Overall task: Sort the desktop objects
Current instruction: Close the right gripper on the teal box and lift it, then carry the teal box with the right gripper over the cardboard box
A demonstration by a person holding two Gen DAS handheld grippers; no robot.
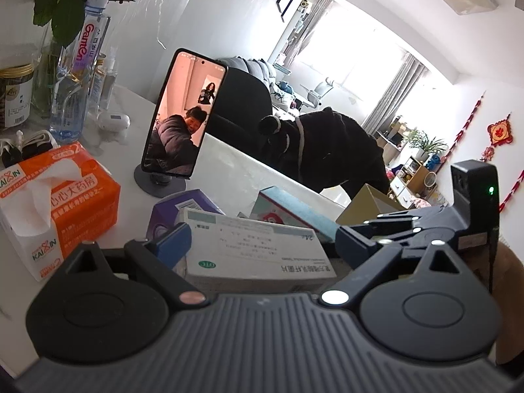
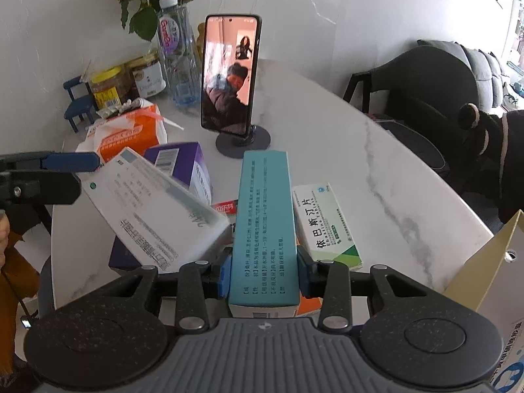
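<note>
The right gripper (image 2: pixel 265 270) clamps the teal box (image 2: pixel 264 216) over the near counter (image 2: pixel 376 170); the left gripper (image 1: pixel 262 239) spans the white box (image 1: pixel 258 249), contact unclear. The tilted white box could slip onto the purple box (image 2: pixel 183 167), since it isn't visibly pinched

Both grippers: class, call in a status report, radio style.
Left gripper shut on white medicine box. Right gripper shut on teal box. Purple box and green-and-white box left on table. Phone stand ahead.
</note>
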